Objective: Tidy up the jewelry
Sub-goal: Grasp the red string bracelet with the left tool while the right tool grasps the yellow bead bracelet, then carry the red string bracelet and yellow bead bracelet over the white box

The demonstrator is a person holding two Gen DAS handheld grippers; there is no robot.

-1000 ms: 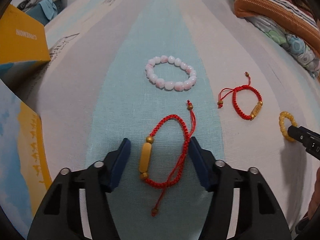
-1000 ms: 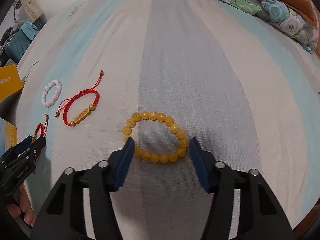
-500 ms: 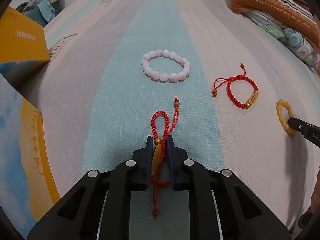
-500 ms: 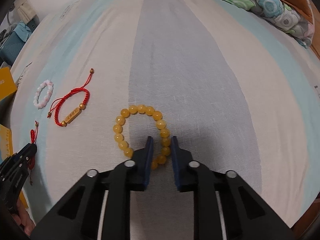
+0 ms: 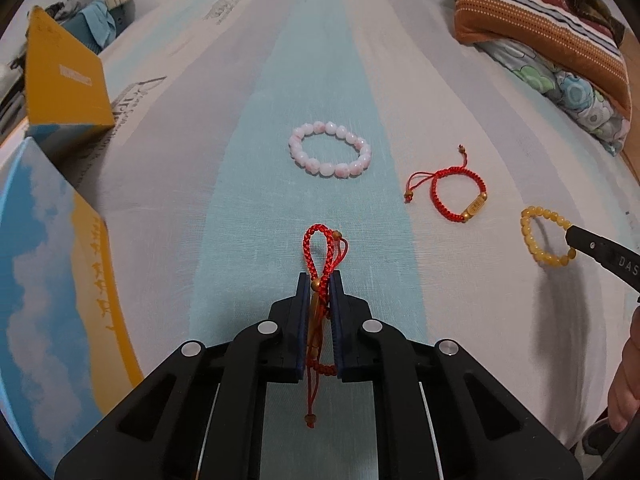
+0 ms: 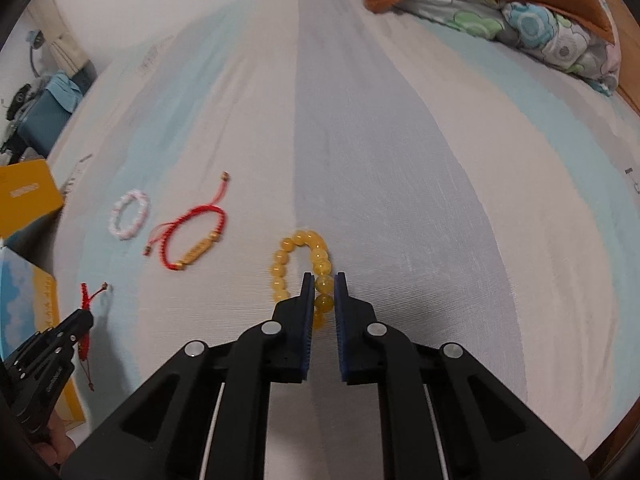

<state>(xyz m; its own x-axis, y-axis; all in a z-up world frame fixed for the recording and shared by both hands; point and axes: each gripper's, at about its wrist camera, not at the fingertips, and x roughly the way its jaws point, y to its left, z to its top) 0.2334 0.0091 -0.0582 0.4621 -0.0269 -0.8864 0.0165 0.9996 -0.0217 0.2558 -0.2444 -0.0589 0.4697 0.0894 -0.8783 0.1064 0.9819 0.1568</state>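
- Left gripper (image 5: 320, 280) clamped shut on red cord bracelet (image 5: 320, 256); amber tube bead pinched between the blue pads (image 5: 303, 320), braided loop sticks out past the tips, tail cords dangle below the jaws.
- From the right wrist view, left gripper (image 6: 82, 318) at lower left, red cord (image 6: 85, 296) poking from its tips.
- Right gripper (image 6: 321, 280) closed on yellow bead bracelet (image 6: 298, 258); a couple of beads squeezed between the pads (image 6: 308, 320), rest of the ring squashed to a narrow loop ahead of the tips. Can't tell if it's off the sheet.
- Left wrist view: same yellow bracelet (image 5: 538, 236) at far right, right gripper tip (image 5: 576, 238) touching its near side.
- Pink-white bead bracelet (image 5: 330, 154) lies flat on the teal stripe of the bed sheet (image 5: 280, 80), ahead of left gripper, apart from everything.
- Second red bracelet (image 5: 456, 196) with gold bar charm lies flat on the sheet between the pink one and the yellow one, touching neither.
- Orange box (image 5: 64, 80) and blue-sky printed box (image 5: 52, 280) at left edge.
- Striped pillow (image 5: 540, 20) and floral quilt (image 5: 576, 92) at upper right.
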